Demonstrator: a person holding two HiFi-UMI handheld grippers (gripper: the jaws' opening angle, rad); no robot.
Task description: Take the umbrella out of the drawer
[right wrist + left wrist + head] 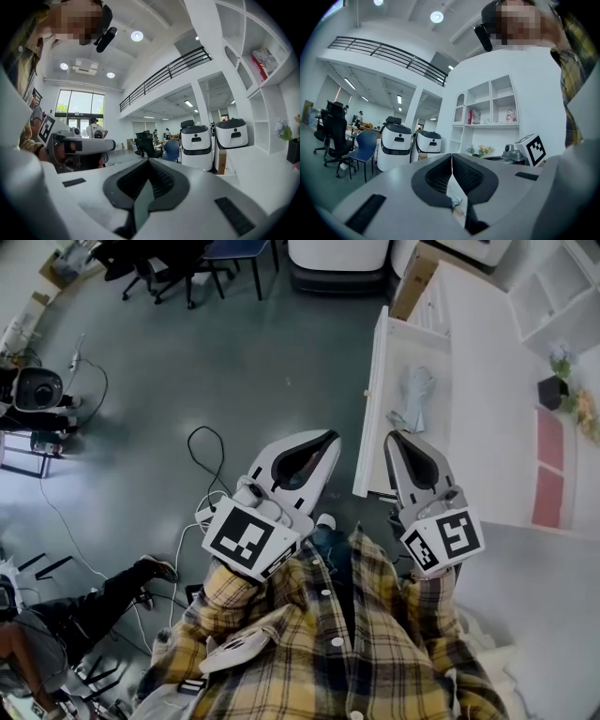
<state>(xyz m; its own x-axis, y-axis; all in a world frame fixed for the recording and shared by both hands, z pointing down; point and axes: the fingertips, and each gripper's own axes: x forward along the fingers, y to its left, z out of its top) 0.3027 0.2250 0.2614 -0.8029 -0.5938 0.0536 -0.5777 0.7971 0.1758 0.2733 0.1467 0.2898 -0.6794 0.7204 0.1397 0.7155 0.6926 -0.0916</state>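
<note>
Plaid shirt (319, 643) closest, filling the bottom of the head view and covering both forearms; just beyond it the left hand-held gripper (325, 441) and right hand-held gripper (397, 440), marker cubes toward the shirt, pointing away side by side. Left jaws together, tips meeting, nothing clamped; some small scrap low in the slot behind the tips, too small to name. Right jaws likewise pressed together and empty.

Umbrella (415, 395) folded, pale grey, lying lengthwise inside the open drawer (372, 381); touched by neither hand-held gripper. Drawer pulled out from the white bench (487, 399), its tall front panel standing between the left hand-held gripper and the umbrella; right hand-held gripper overlapping the drawer's near end, tip close to the umbrella's near end, height above it not readable.

On the bench top a pink patch (548, 470) and a dark pot of flowers (553, 390); white shelf unit (562, 287) behind, cut off by the corner of the frame. Left of the drawer, grey-green floor (234, 362) with a black cable (208, 454) looping near the left hand-held gripper; office chairs (169, 263) at the far edge, cropped. Seated person (103, 601) at lower left, only legs and a shoe clear. Far end of the drawer and the umbrella's handle hard to make out against the white.
</note>
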